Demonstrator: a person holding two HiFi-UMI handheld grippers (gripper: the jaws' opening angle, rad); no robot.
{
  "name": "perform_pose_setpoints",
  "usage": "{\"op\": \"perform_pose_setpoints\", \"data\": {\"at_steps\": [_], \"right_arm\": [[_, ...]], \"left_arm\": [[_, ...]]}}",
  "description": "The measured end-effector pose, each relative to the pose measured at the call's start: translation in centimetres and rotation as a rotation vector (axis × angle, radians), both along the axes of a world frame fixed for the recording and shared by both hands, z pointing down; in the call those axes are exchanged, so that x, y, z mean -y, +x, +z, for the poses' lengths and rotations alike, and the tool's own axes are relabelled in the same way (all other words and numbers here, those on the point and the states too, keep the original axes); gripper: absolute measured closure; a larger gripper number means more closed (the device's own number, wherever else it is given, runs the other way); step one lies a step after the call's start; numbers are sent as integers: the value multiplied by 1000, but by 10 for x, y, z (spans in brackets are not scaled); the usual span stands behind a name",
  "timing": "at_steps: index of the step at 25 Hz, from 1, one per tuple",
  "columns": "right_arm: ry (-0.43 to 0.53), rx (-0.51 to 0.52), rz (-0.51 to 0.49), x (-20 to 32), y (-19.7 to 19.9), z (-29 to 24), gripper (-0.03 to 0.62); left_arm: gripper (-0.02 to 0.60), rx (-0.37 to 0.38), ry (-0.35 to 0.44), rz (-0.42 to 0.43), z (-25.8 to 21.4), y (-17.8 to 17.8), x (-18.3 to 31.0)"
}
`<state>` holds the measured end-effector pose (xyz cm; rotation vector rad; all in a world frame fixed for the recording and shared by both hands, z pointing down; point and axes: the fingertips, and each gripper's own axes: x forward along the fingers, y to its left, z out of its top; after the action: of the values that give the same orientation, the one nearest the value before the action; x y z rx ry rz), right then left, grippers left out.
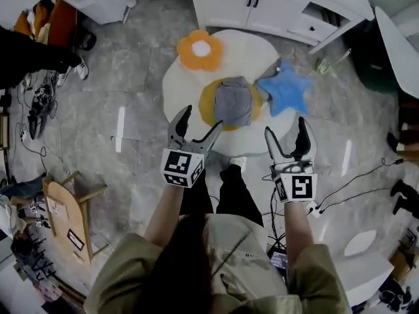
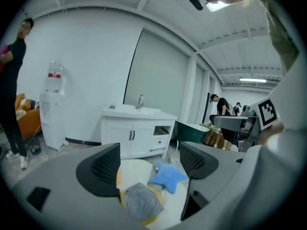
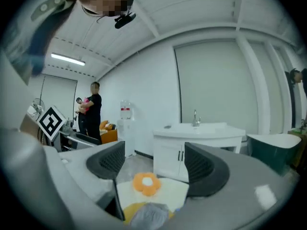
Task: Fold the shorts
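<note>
Grey shorts (image 1: pixel 234 101) lie folded into a small bundle on a yellow round cushion (image 1: pixel 208 103), on a low white table (image 1: pixel 173 87). In the left gripper view the shorts (image 2: pixel 141 200) show below and between the jaws; in the right gripper view the shorts (image 3: pixel 149 216) sit at the bottom edge. My left gripper (image 1: pixel 197 127) is held open, near the table's front edge, empty. My right gripper (image 1: pixel 287 131) is also open and empty, to the right of the shorts and short of the table.
An orange flower cushion (image 1: pixel 200 50) and a blue star cushion (image 1: pixel 286 87) lie on the table. White cabinets (image 1: pixel 275 8) stand behind it. A wooden chair (image 1: pixel 69 214) and cables (image 1: pixel 353 182) are on the floor. A person (image 3: pixel 93 110) stands far left.
</note>
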<state>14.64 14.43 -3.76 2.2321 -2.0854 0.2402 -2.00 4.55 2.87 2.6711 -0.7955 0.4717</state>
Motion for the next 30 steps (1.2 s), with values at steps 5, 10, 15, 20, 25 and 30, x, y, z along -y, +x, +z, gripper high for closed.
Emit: {"op": "perform_pose_setpoints", "data": {"at_steps": [5,10,15,20,25,30], "right_arm": [[115,-106,-15,-17,-2,-99,204],[169,-169,24,-38,-11,-144,309],[200,-178,62,-61,-13,-157,388],[222,-170,101,-68,-4,-165,491],[244,-227,108,-63,3,-182,591],[256,-240,120,-65,8,-187,592]], "left_arm": [[191,-68,128,-13,-106,6,-12],[368,-152,230,-99,-172,-8,-20],[507,-215,314,-213,-201,-34,-27],[571,-223,416,-240,-214,-38,-35],[571,-244,455,-247,-226,-37,-35],[571,-255,474,-252,-232,-33,-34]]}}
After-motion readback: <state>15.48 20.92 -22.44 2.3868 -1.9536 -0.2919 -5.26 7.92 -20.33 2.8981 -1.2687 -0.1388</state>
